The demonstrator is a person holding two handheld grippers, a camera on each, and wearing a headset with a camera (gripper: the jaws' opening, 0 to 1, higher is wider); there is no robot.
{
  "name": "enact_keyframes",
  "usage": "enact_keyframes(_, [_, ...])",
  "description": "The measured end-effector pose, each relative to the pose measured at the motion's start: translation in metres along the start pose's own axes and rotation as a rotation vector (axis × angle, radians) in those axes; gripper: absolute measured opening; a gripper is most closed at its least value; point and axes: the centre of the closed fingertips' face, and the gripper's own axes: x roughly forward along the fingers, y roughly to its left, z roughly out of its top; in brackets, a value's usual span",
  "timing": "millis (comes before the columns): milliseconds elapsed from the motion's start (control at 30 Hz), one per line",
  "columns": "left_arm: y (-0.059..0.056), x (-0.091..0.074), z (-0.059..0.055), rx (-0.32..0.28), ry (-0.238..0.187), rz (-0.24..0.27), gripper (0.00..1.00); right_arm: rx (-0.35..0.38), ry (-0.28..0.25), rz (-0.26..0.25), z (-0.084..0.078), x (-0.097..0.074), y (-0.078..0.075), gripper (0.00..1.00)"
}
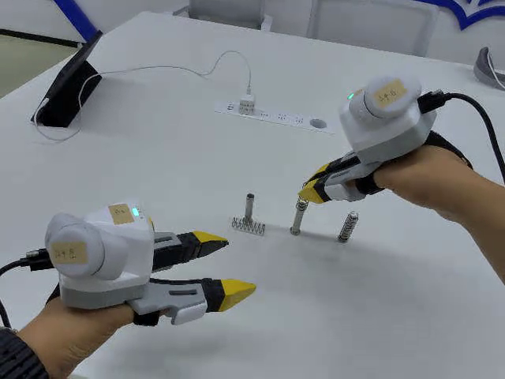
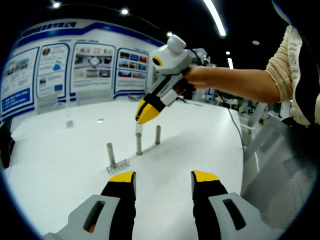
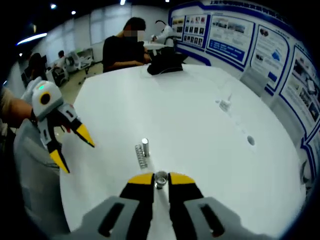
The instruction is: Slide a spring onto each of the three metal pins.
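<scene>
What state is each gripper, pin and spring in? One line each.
left gripper: open, empty.
middle pin: upright, spring partly on.
middle spring: around middle pin's top.
right gripper: shut on middle spring.
bare pin: upright, no spring.
loose spring: lying on table beside bare pin.
third pin: upright, spring on it.

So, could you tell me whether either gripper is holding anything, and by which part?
The right gripper seems to pinch the small coiled metal spring by its top end, over the middle steel pin; the left gripper is open, empty.
</scene>
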Motion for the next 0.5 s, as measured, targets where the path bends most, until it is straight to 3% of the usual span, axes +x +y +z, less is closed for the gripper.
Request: enact_keyframes(500, [0.0,0.0,0.0,-0.004,-0.004,0.0,0.45,0.054,0.047,0.015,-0.02,0.023,0.002,0.12])
